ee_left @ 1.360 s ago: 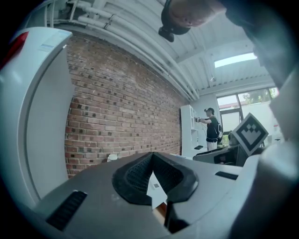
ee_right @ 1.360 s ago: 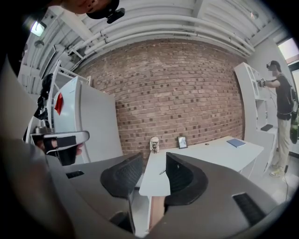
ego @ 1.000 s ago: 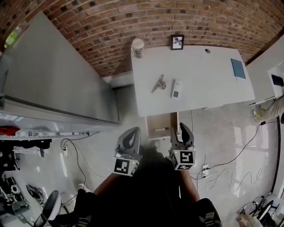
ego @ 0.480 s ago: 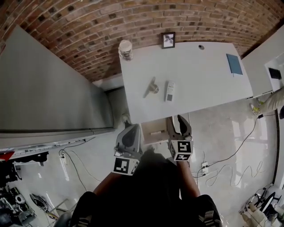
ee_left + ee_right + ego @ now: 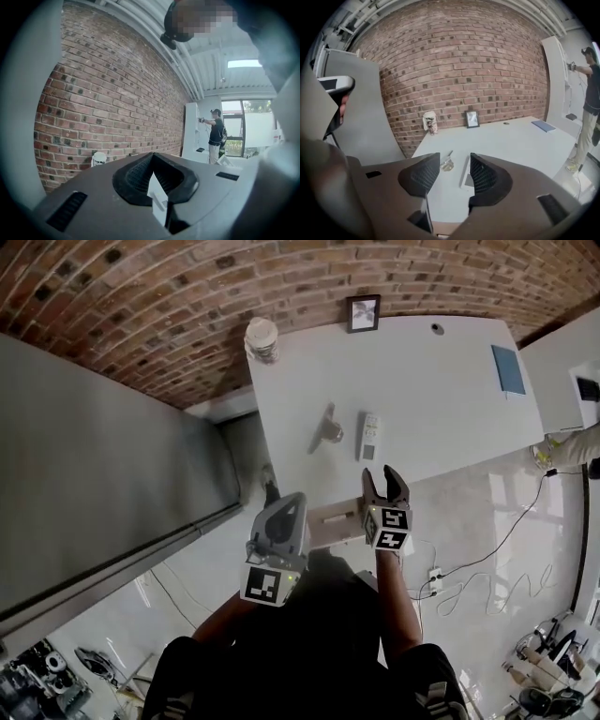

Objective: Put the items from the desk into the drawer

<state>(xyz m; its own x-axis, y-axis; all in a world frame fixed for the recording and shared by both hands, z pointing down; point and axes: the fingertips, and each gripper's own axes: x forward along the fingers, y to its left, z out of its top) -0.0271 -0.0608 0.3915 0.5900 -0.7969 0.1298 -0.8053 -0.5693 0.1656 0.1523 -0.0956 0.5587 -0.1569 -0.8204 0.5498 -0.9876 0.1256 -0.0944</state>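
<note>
Nearest to the camera, the person's two arms reach forward from the dark body. The left gripper [image 5: 287, 507] is held low beside the desk's near edge with its jaws pressed together and nothing between them; I judge it only waits, because the drawer [image 5: 323, 531] just beyond it already stands pulled out under the desk [image 5: 441, 409] and needs no more pulling. The right gripper [image 5: 383, 474] is a little further forward and tilts down toward the desk top. Its jaws have just been opening and now stand apart with nothing between them, and in the right gripper view the white remote control [image 5: 370, 436] lies in line with the gap. So it seems this hand prepares to take the remote first, which is the closest item to it. Just to the left of the remote, apart from it, lies a small metal thing [image 5: 327, 427]; what it is exactly I cannot tell. Both wait on the desk, not yet in the drawer. Further back, a pale jar [image 5: 262, 338] stands at the far left corner, a small picture frame [image 5: 363, 312] stands against the brick wall [image 5: 187, 296], and a blue booklet [image 5: 508, 369] lies flat near the right end. These are far from the drawer and will probably need a longer reach.
</note>
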